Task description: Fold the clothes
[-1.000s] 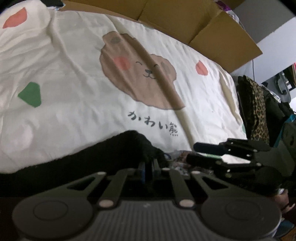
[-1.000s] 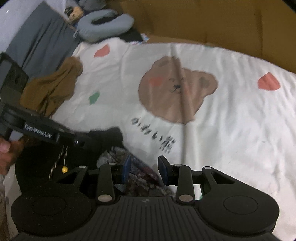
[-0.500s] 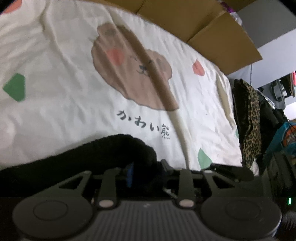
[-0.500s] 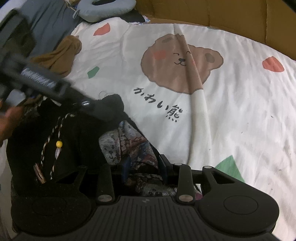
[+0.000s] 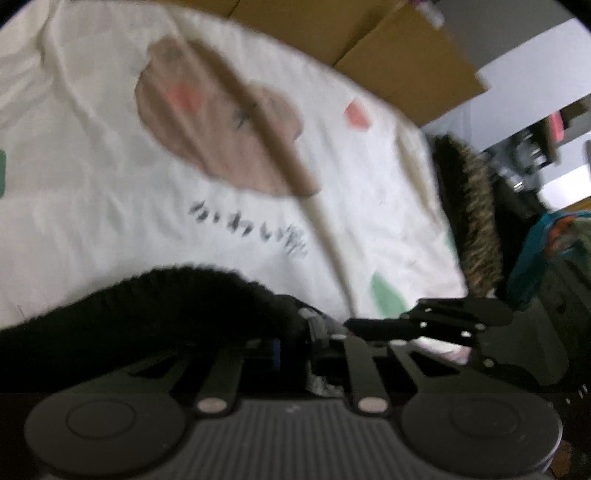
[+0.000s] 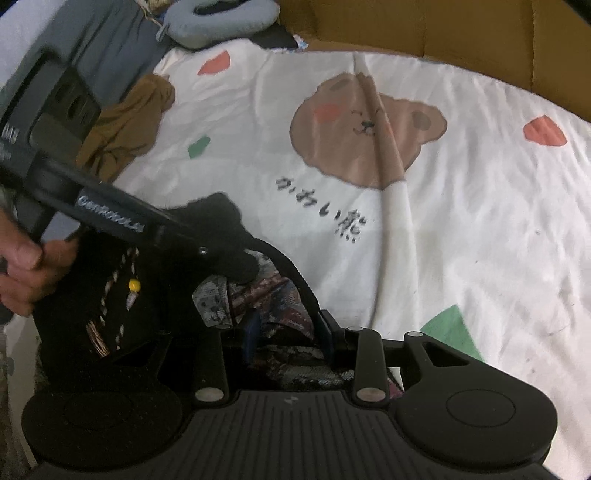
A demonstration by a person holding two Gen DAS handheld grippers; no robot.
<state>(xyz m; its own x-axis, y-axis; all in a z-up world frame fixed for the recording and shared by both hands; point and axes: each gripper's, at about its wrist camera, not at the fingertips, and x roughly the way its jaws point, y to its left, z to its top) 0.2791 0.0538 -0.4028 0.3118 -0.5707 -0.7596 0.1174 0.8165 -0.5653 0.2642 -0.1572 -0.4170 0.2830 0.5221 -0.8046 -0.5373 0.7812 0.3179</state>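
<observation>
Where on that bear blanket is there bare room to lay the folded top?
Open blanket runs right of the bear print to the cardboard. The near-left corner is crowded: black garment, both grippers, and brown clothes beside it.

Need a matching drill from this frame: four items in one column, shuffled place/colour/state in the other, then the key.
Column 1
1. black garment
2. neck pillow
3. brown garment
4. bear print

Column 2
A. crumpled at the sheet's left edge in the right wrist view
B. grey-blue, beyond the far end of the sheet
C. brown, crossed by a raised crease
D. has a braided cord with a yellow bead

Pairs: 1-D, 2-B, 3-A, 4-C
</observation>
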